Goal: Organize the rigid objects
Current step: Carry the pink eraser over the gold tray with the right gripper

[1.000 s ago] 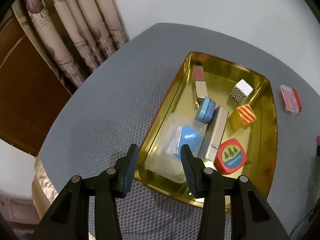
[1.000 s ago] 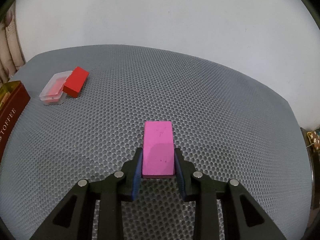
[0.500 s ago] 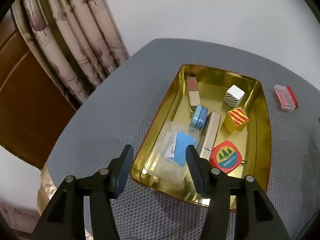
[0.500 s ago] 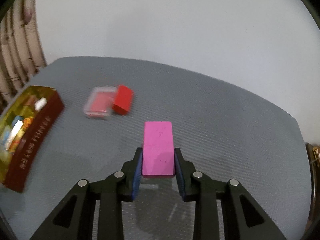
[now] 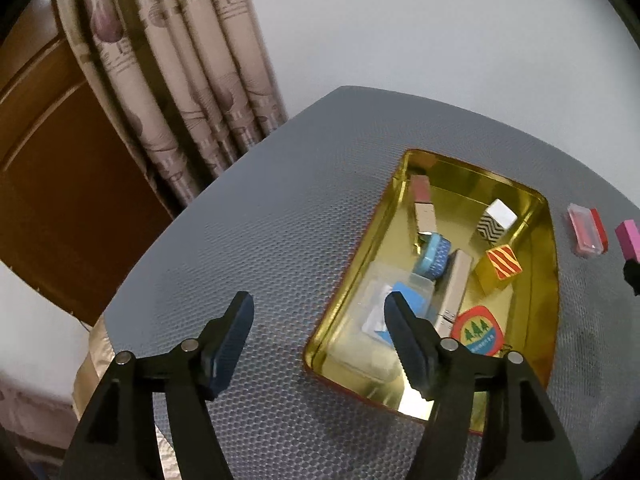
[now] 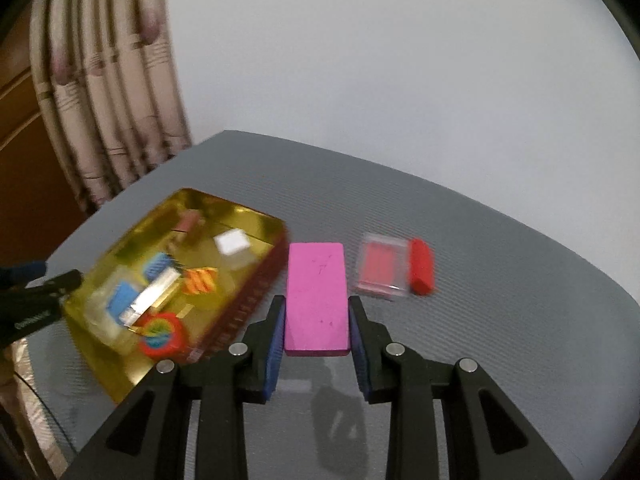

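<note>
My right gripper [image 6: 316,324] is shut on a pink block [image 6: 316,296] and holds it above the grey table, just right of the gold tin tray [image 6: 240,210]. That pink block [image 5: 630,238] also shows at the right edge of the left wrist view. My left gripper [image 5: 320,308] hovers over the tray's near left corner, its jaws opening with nothing between them. The tray [image 5: 404,168] holds several small items: a clear box with a blue card [image 5: 404,300], a round red badge [image 5: 478,332], striped cubes and a blue tin [image 5: 434,252].
A clear case with a red block [image 6: 384,270] lies on the table right of the tray. The same case [image 5: 588,230] shows in the left wrist view. Curtains [image 5: 180,80] and a wooden door [image 5: 60,180] stand behind the table's left edge.
My right gripper has lifted the pink block and carried it left toward the tray. My left gripper's jaws have spread wider and drawn back from the clear box in the tray.
</note>
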